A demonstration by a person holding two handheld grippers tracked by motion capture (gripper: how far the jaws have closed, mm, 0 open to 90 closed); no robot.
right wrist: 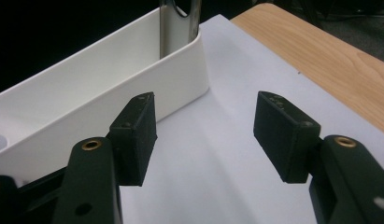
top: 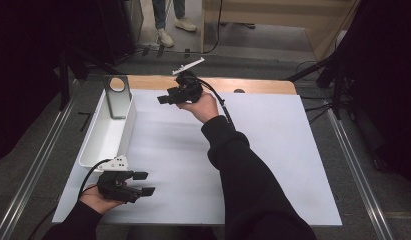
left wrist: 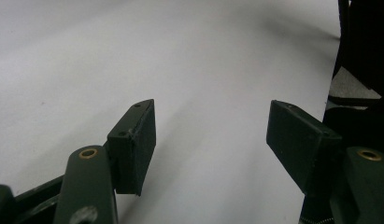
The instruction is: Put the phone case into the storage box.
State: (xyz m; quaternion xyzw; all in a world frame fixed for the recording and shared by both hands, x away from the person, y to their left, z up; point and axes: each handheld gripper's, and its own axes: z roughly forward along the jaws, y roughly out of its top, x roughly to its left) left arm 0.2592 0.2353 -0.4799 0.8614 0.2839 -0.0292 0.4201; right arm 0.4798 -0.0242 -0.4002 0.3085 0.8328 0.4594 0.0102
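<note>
Dark curtains and grey floor surround a wooden desk (top: 263,86) covered by a white sheet (top: 193,165), which takes up the middle of the high view. At the left edge of that sheet lies a long white tray (top: 100,142), and a grey metal plate with a round hole (top: 116,95) stands upright in its far end, in the upper left of the frame.

In the high view the right gripper (top: 165,99) is held above the sheet in the upper middle of the frame, pointing left toward the tray's far end; it is near the metal plate but apart from it. Its jaws are spread with nothing between them. The left gripper (top: 145,183) sits at the lower left, just in front of the tray's near end, pointing right over bare sheet, its jaws likewise spread and empty.

From the right gripper view, the right gripper (right wrist: 206,135) frames bare sheet, with the tray (right wrist: 110,88) running along the left and its rounded corner in the upper middle; the metal plate (right wrist: 173,28) rises at the top edge, cut off there. A strip of desk wood (right wrist: 320,56) shows at upper right.

From the left gripper view, the left gripper (left wrist: 210,140) looks along blank white sheet (left wrist: 180,56), with a dark sleeve (left wrist: 367,46) at the right edge.
</note>
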